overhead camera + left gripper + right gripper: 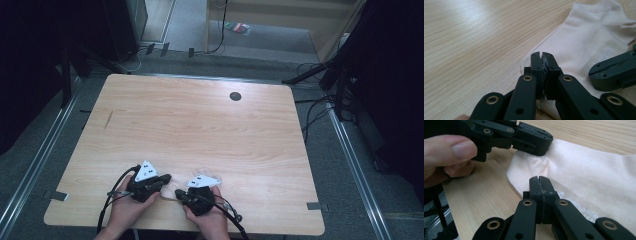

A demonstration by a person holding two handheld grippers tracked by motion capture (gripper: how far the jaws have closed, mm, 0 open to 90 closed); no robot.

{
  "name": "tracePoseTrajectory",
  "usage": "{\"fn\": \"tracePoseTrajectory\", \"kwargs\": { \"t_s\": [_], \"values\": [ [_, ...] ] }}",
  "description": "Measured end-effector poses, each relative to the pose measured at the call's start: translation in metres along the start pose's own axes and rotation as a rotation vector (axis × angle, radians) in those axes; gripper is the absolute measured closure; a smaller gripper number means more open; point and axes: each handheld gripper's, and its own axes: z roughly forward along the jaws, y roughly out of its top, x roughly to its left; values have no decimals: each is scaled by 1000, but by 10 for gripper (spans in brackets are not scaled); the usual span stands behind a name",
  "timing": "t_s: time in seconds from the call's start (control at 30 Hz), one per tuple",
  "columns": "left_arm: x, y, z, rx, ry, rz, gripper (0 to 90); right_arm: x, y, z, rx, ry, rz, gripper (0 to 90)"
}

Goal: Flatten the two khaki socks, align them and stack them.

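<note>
1. Near the table's front edge, between the two hands, lies a sock (584, 42), flat on the wood. In the left gripper view its long axis runs from the rounded toe end by the jaws up and away to the ribbed cuff at the far right.
2. The sock's toe end sits right at the left gripper (541, 55); jaws clenched, with a sliver of fabric seemingly pinched between the pads. In the right gripper view the sock (584, 170) spreads ahead and to the right of the right gripper (539, 180); jaws clenched, tips over the sock's edge, can't tell if cloth is caught.
3. Look: pale cream, smooth knit, ribbed cuff, small white lettering near the right gripper.
4. Surround: light wood-grain table (200, 120); the left hand's thumb (451, 150) wraps its gripper.
</note>
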Motion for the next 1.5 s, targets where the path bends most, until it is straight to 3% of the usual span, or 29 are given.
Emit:
{"fn": "tracePoseTrajectory", "kwargs": {
  "t_s": [0.13, 0.23, 0.33, 0.43, 0.5, 0.53, 0.57, 0.67, 0.73, 0.77, 0.97, 1.0, 1.07, 1.17, 1.27, 1.33, 1.4, 1.5],
  "values": [
    [4, 0, 0, -11, -35, -52, 889, 0, 0, -1, 0, -1, 4, 900],
    [8, -2, -4, -48, -85, -74, 743, -5, 4, -13, -39, -2, 32, 855],
    [11, -2, -17, -98, -93, -89, 742, -19, 14, -41, -96, -42, 39, 887],
    [11, -5, -20, -86, -99, -86, 787, -44, 17, -63, -146, -114, 50, 900],
    [7, -7, -16, -48, -84, -66, 788, -53, 16, -64, -139, -132, 53, 900],
    [5, -8, -14, -30, -75, -53, 781, -58, 13, -58, -96, -134, 46, 900],
    [4, -9, -11, -20, -64, -42, 781, -58, 13, -58, -96, -134, 46, 900],
    [0, -7, -8, -20, -12, 3, 773, -64, 5, -45, -30, -188, 61, 900],
    [0, -7, -7, -20, 2, 23, 773, -66, 3, -44, -33, -187, 71, 900],
    [1, -7, -7, -21, 16, 30, 773, -68, 1, -46, -41, -172, 100, 900],
    [5, -7, -6, -34, -12, -7, 723, -68, -1, -48, -49, -183, 83, 898],
    [8, -8, -8, -51, -32, -24, 624, -70, 0, -50, -79, -171, 98, 823],
    [13, -9, -12, -105, -69, -65, 586, -70, 1, -52, -93, -162, 105, 788],
    [23, -11, -21, -199, -107, -112, 480, -73, 6, -65, -186, -147, 99, 601],
    [31, -12, -29, -257, -76, -135, 353, -77, 9, -75, -244, -186, 52, 422],
    [34, -12, -33, -247, -47, -146, 189, -83, 11, -84, -261, -228, 47, 268],
    [38, -12, -38, -250, -9, -169, 160, -85, 11, -86, -264, -228, 50, 232],
    [44, -12, -44, -286, -9, -197, 135, -91, 13, -94, -286, -237, 69, 157]
  ]
}}
